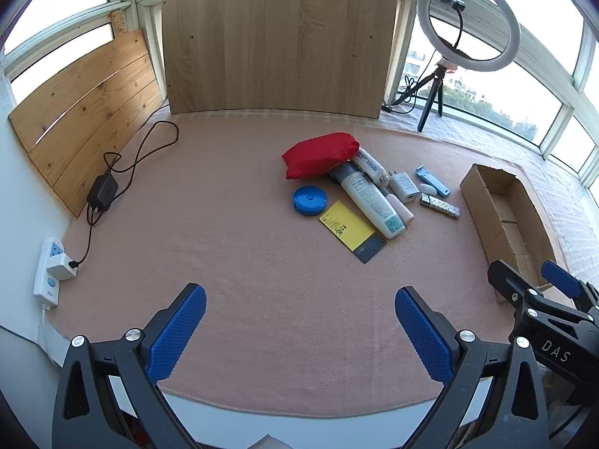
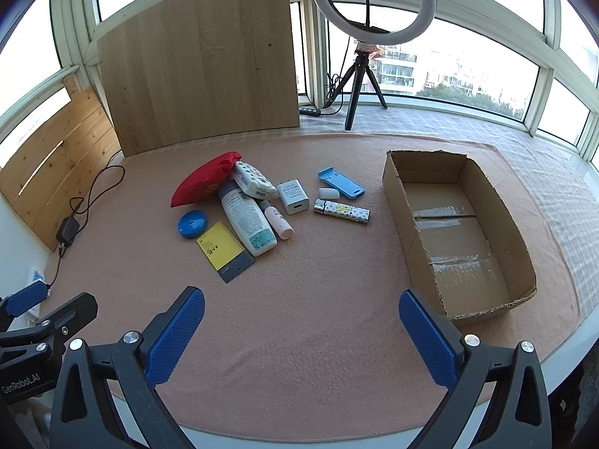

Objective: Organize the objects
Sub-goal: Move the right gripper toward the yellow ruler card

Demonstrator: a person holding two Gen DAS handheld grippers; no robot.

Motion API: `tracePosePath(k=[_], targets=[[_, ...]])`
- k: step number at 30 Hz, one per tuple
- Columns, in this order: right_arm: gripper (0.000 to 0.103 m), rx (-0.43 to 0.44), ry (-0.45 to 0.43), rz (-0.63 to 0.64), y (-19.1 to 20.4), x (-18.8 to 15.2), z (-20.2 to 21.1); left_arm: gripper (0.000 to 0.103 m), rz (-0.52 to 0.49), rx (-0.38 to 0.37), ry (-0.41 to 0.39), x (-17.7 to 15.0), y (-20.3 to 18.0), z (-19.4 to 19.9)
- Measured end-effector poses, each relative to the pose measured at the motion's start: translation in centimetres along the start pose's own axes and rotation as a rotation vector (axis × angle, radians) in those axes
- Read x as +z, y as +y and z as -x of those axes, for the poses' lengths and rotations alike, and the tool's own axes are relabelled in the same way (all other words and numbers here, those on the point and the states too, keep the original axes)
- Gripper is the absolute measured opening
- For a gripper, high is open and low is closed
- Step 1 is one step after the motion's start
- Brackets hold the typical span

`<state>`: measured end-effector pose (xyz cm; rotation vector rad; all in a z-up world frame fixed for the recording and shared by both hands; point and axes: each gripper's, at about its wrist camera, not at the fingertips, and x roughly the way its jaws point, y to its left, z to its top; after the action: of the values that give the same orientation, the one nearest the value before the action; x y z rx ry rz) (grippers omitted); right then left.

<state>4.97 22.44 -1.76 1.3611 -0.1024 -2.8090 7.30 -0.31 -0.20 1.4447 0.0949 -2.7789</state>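
Observation:
Small items lie clustered mid-table: a red pouch [image 2: 204, 183], a tissue pack [image 2: 252, 180], a white bottle [image 2: 245, 219], a small pink tube [image 2: 277, 220], a blue round case [image 2: 192, 224], a yellow ruler card [image 2: 224, 250], a white charger [image 2: 292, 196], a light blue holder [image 2: 340, 182] and a patterned stick [image 2: 342, 210]. An open cardboard box [image 2: 520, 224] stands to their right, with nothing in it. My left gripper [image 1: 299, 308] and right gripper [image 2: 301, 310] hover open over the near table edge, holding nothing. The right gripper [image 1: 539, 278] shows in the left wrist view beside the box [image 1: 475, 194].
A pink mat [image 2: 318, 299] covers the table. A wooden panel [image 2: 202, 63] and a slatted board [image 2: 52, 161] lean at the back and left. A ring light on a tripod [image 2: 368, 37] stands behind. A power adapter [image 1: 102, 191] with cable and a power strip [image 1: 50, 269] sit at left.

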Motion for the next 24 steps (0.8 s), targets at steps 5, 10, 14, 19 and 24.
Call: tracePosePath(k=[5,10,14,19,24], targets=[[0.103,0.000,0.000,-0.004,-0.1,0.0,0.0,0.103,-0.021,0.017,0.014,0.0,-0.4,0.0],[0.103,0.000,0.000,-0.007,-0.2,-0.1,0.0,0.103,-0.034,0.026,0.030,-0.1,-0.6,-0.2],[0.103,0.006,0.006,-0.007,-0.2,-0.1,0.0,0.103,-0.035,0.013,0.046,-0.2,-0.6,-0.5],[0.103,0.024,0.019,-0.011,-0.2,-0.2,-0.4,0.103,-0.032,0.050,0.036,0.1,-0.4,-0.7],[0.103,0.026,0.010,-0.023,-0.6,0.2,-0.4,0.102,-0.029,0.051,0.021,1.7,0.1,-1.2]])
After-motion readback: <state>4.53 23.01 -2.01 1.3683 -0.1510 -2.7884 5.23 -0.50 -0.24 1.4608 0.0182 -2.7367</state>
